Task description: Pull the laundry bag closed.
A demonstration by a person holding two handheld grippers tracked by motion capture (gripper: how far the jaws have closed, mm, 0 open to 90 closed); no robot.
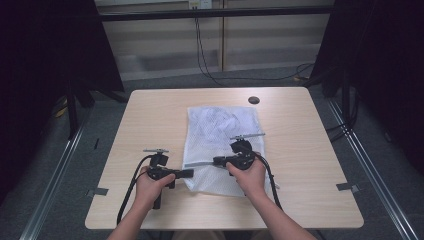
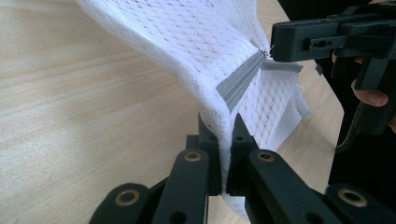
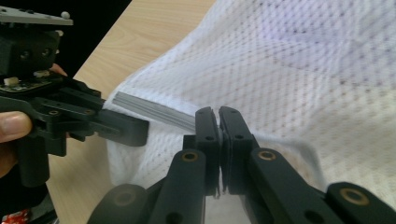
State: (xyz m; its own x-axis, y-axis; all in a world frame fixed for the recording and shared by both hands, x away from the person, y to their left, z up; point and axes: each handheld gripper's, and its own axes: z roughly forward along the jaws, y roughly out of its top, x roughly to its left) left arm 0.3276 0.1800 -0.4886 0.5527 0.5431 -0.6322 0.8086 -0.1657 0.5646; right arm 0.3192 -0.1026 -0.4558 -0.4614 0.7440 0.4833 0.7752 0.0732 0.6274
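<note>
A white mesh bag [image 1: 220,132] lies flat in the middle of the table [image 1: 150,115], with a grey zipper [image 1: 199,163] along its near left part. My left gripper [image 1: 190,173] is at the bag's near left corner. In the left gripper view, that gripper [image 2: 225,122] is shut on the mesh fabric [image 2: 187,42] just below the zipper [image 2: 239,82], and the fabric is lifted off the wood. My right gripper [image 3: 218,112] is shut on the end of the zipper [image 3: 149,109]. The two grippers point toward each other, a short zipper length apart.
A round black cable hole [image 1: 254,100] sits near the table's far edge. Bare wood lies to the left and right of the bag. Black curtains hang on both sides, and cables run across the floor behind the table.
</note>
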